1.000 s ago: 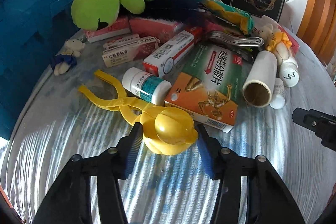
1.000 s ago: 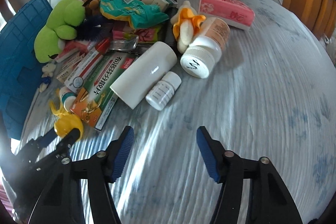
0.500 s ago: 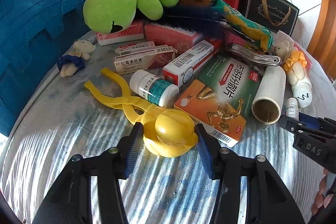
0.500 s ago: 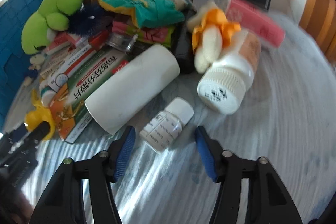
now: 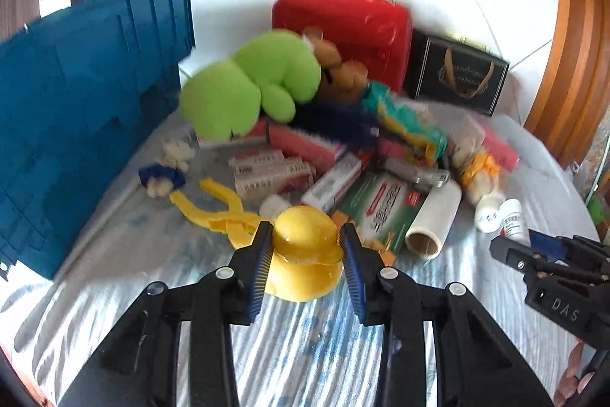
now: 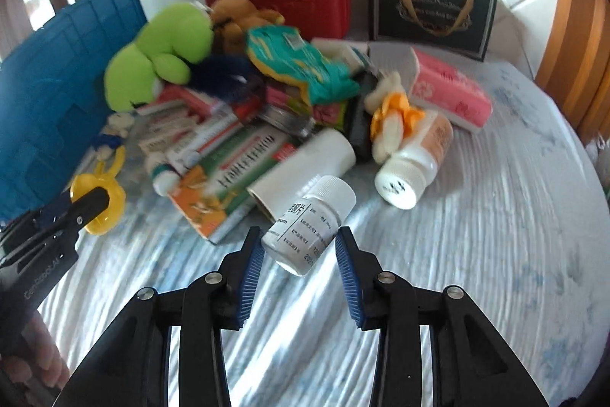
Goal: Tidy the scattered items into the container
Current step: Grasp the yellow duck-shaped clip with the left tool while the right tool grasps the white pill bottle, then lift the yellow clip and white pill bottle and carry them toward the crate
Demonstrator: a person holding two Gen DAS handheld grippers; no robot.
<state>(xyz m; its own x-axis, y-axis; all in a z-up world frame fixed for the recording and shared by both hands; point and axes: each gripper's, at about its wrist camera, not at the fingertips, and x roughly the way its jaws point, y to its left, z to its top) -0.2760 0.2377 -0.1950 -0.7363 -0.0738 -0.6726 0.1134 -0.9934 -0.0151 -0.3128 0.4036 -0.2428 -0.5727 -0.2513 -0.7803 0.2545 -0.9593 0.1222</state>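
Scattered items sat heaped on the desk in front of the blue container, which stood at the left edge — nothing of its inside was visible. Your left gripper was closing on the round head of the yellow scoop tongs, pads against both sides of the dome, the handles trailing out toward the container. Your right gripper was closing on the small white pill bottle, which sat tilted between the pads, cap pointing away and up; it looked clear of the desk.

Risks from here, as I judged them: the dome was smooth and curved, so the pads could slide off it and the tongs could pop out — the long handles add leverage if they snag the medicine boxes or the container wall. The bottle was caught at an angle near its lower end, so it could pivot or slip if you swung fast. Both hands heading for the same container on the left could also cross and bump.
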